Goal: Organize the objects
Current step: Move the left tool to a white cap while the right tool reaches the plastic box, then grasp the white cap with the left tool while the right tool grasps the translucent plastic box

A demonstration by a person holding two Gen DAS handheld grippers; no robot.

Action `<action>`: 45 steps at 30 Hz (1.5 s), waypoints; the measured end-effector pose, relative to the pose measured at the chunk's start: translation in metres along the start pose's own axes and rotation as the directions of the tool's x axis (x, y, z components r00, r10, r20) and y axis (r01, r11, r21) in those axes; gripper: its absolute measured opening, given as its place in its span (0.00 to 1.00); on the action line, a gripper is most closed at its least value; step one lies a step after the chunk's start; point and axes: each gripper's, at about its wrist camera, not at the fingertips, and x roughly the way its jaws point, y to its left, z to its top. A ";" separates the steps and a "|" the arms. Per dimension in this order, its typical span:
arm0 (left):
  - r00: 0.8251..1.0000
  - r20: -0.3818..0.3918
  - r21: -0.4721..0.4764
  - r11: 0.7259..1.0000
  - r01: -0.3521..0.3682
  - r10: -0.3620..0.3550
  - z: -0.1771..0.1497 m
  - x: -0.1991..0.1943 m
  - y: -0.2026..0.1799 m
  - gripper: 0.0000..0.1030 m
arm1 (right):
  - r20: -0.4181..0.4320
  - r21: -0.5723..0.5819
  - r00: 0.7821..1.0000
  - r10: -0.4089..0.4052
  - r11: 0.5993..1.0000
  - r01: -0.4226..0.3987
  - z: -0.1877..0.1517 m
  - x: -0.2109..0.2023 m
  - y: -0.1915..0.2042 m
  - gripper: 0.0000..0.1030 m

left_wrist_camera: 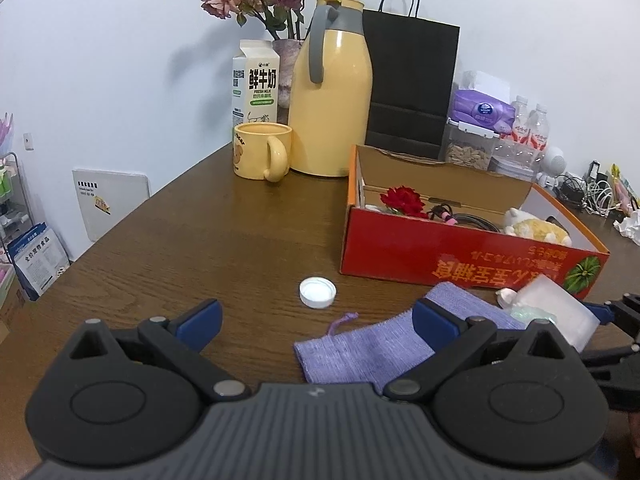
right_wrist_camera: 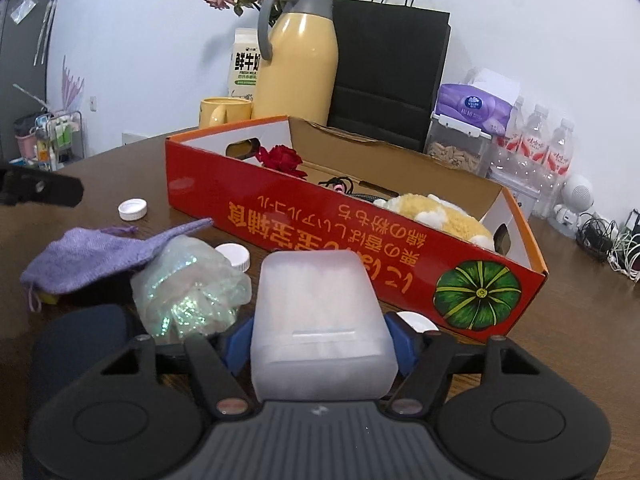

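A red cardboard box (left_wrist_camera: 440,256) stands on the brown table and holds a red flower (left_wrist_camera: 402,199), a cable and a yellow plush toy (left_wrist_camera: 536,229); the box also shows in the right wrist view (right_wrist_camera: 320,224). My right gripper (right_wrist_camera: 322,344) is shut on a frosted white plastic box (right_wrist_camera: 320,320), just in front of the red box. My left gripper (left_wrist_camera: 318,320) is open and empty above a purple knit pouch (left_wrist_camera: 368,350). A white bottle cap (left_wrist_camera: 317,291) lies ahead of it. A glittery plastic bag (right_wrist_camera: 188,288) lies beside the pouch (right_wrist_camera: 92,260).
A yellow mug (left_wrist_camera: 262,150), a yellow thermos jug (left_wrist_camera: 330,92), a milk carton (left_wrist_camera: 256,80), a vase of dried roses and a black paper bag (left_wrist_camera: 412,80) stand at the back. Tissues, a seed container, water bottles (right_wrist_camera: 540,148) and cables sit at the right. Two more white caps (right_wrist_camera: 234,255) lie near the box.
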 end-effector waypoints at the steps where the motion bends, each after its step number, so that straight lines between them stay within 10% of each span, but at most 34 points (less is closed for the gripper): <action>1: 1.000 0.003 0.002 1.000 -0.004 0.004 0.002 0.003 0.001 1.00 | 0.002 -0.003 1.000 -0.003 1.000 0.003 0.000 0.000 0.000 0.66; 12: 0.994 -0.061 0.149 0.986 -0.081 0.090 0.023 0.065 -0.005 0.99 | 0.015 0.012 1.000 0.000 1.000 0.000 -0.001 -0.002 -0.001 0.64; 21: 0.991 -0.137 0.123 0.992 0.014 0.003 0.016 0.092 0.001 0.29 | 0.047 0.042 0.999 -0.017 0.999 0.015 -0.001 -0.005 -0.006 0.64; 45: 0.999 -0.048 0.078 0.997 -0.021 0.024 0.014 0.077 0.006 0.29 | 0.178 0.045 0.982 -0.069 0.997 0.062 -0.004 -0.028 -0.002 0.63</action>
